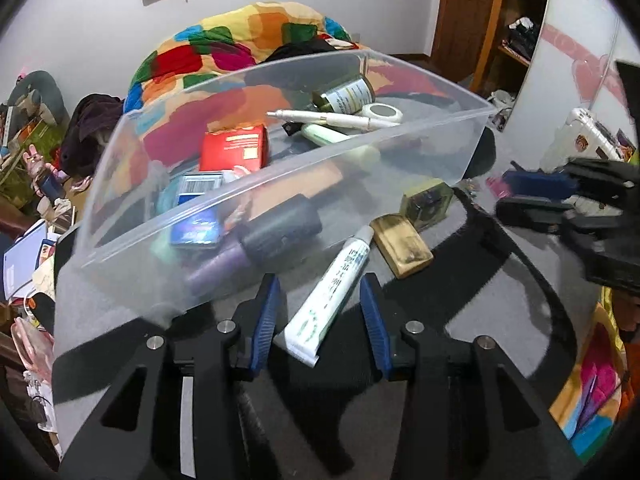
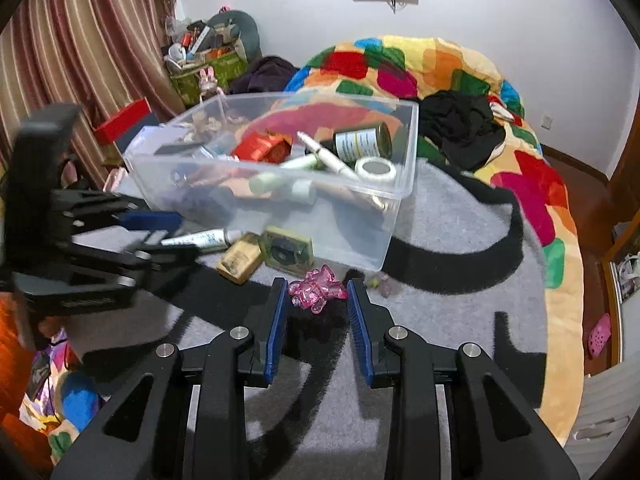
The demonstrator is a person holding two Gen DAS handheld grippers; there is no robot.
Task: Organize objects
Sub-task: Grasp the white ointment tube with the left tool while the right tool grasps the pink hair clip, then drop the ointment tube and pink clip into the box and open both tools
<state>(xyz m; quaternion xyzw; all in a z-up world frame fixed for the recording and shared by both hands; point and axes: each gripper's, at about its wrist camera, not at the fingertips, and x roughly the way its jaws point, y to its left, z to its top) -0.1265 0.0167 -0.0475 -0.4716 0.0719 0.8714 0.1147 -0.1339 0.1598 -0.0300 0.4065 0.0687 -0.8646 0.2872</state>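
Observation:
A white tube (image 1: 332, 288) lies on the grey rug (image 1: 460, 292) between the blue pads of my left gripper (image 1: 322, 280), with a gap showing on each side; the jaws stand open. My right gripper (image 2: 316, 284) is shut on a pink see-through charm (image 2: 316, 290), which fills the space between its pads. The right gripper (image 1: 504, 194) also shows at the right of the left wrist view, the left gripper (image 2: 186, 236) at the left of the right wrist view. Just beyond stands a clear plastic bin (image 1: 280, 176) (image 2: 408, 152) holding several small items.
A brown-gold box (image 1: 402, 246) (image 2: 240, 258) and a green-gold box (image 1: 428, 200) (image 2: 286, 250) lie against the bin's near wall. A colourful quilt (image 2: 532, 184) with a black garment (image 2: 460, 128) surrounds the rug. Clutter and striped curtains (image 2: 80, 40) fill the far left.

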